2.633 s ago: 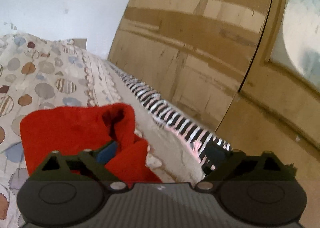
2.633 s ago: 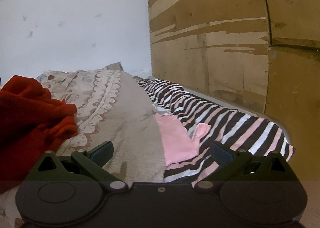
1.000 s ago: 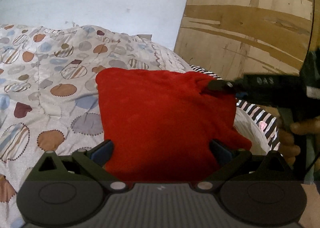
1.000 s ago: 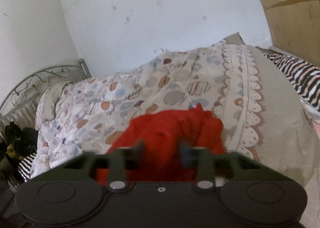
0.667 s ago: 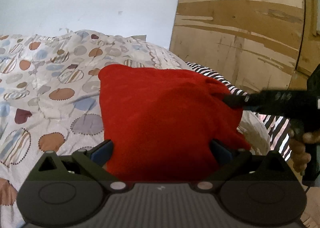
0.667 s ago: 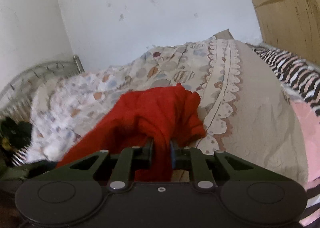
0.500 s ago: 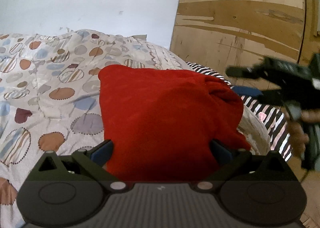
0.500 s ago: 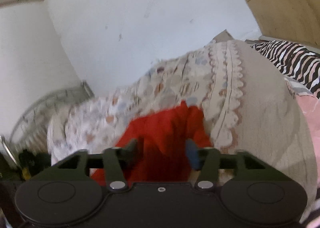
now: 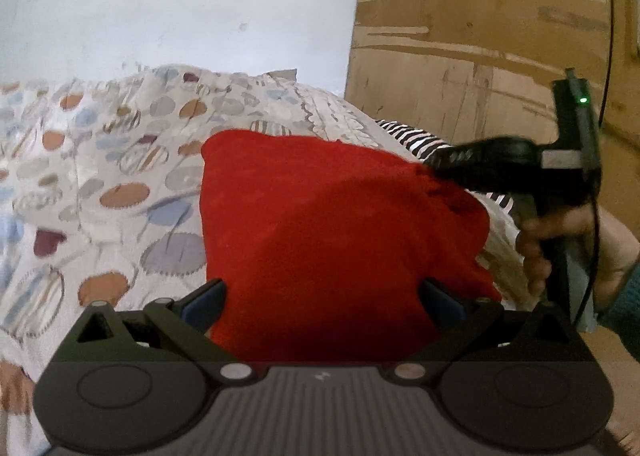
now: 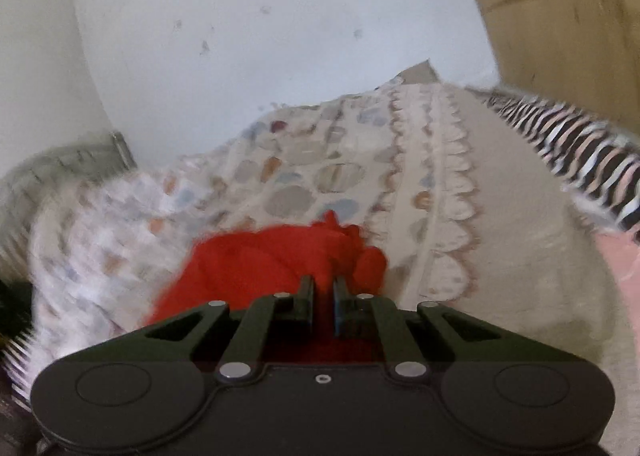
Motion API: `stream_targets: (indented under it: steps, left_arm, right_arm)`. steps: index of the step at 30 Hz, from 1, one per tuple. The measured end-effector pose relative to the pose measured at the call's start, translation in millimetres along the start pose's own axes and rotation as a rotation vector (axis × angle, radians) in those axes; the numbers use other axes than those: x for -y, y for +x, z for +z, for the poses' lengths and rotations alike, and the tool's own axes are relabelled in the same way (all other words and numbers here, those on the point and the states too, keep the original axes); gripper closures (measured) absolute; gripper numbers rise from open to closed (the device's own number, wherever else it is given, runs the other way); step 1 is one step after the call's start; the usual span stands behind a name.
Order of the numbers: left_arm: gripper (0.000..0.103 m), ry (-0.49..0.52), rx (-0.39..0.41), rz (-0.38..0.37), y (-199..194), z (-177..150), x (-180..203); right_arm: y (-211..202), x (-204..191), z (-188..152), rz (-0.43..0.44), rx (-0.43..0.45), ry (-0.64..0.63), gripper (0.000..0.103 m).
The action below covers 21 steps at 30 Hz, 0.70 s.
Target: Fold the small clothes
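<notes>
Mid-fold on the red garment [image 9: 320, 223], which is lying on the patterned quilt [image 9: 100, 175]. Right gripper [image 10: 323, 302] is pinching its bunched far-right corner; left gripper [image 9: 322, 298] is sitting spread wide over the near edge, gripping nothing. Next move, I'd judge: carrying that corner across and flattening it. Versus half a second ago, the right gripper was spread apart; now it's clamped on cloth.

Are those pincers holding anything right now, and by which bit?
Yes: the right hand-held gripper pinches the red garment at its bunched right-hand corner. The left hand-held gripper is open, holding nothing.
</notes>
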<state>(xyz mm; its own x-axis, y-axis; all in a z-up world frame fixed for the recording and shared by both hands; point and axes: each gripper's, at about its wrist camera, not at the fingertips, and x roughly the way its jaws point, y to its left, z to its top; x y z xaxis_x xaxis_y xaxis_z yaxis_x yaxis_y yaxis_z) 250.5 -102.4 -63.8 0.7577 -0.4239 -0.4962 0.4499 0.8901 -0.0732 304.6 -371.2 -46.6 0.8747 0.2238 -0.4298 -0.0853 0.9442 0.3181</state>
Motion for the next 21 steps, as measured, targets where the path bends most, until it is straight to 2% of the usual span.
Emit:
stream_targets:
  steps: [4,7,9,11,12,13,14,15,18,21]
  left_arm:
    - [0.000,0.033,0.003,0.020,1.2,0.2,8.3]
    - [0.000,0.016,0.000,0.007,-0.1,-1.1,7.5]
    - [0.000,-0.001,0.001,0.002,-2.0,-2.3,5.1]
    - [0.000,-0.013,-0.001,-0.003,-3.8,-1.2,3.3]
    - [0.000,-0.022,-0.004,-0.006,-4.4,-0.2,1.8]
    - [0.000,-0.027,-0.006,-0.008,-4.7,0.5,2.0]
    - [0.000,-0.030,-0.007,-0.007,-4.7,0.9,1.3]
    - [0.000,-0.031,-0.008,-0.005,-4.9,1.0,0.0]
    - [0.000,-0.037,-0.008,-0.004,-7.4,1.1,-1.6]
    - [0.000,-0.097,-0.009,-0.025,-9.9,3.6,-11.3]
  right_arm:
    - [9.6,13.9,-13.3,-0.050,0.008,-0.003,0.095]
    - [7.0,21.3,-11.5,-0.034,-0.001,0.084,0.085]
    - [-1.2,15.9,-7.1,-0.057,0.007,0.077,0.069]
    - [-10.2,8.6,-2.9,-0.072,0.021,0.064,0.062]
    - [-14.9,5.0,-1.1,-0.067,0.029,0.063,0.050]
    - [-18.2,1.4,0.8,-0.064,0.035,0.063,0.042]
    - [-21.1,-2.3,2.0,-0.057,0.043,0.061,0.029]
    - [-22.8,-6.3,3.8,-0.049,0.049,0.058,0.022]
    - [-21.1,-19.4,7.3,-0.019,0.050,0.034,0.013]
    - [-9.6,-26.6,0.8,-0.008,0.015,0.037,0.001]
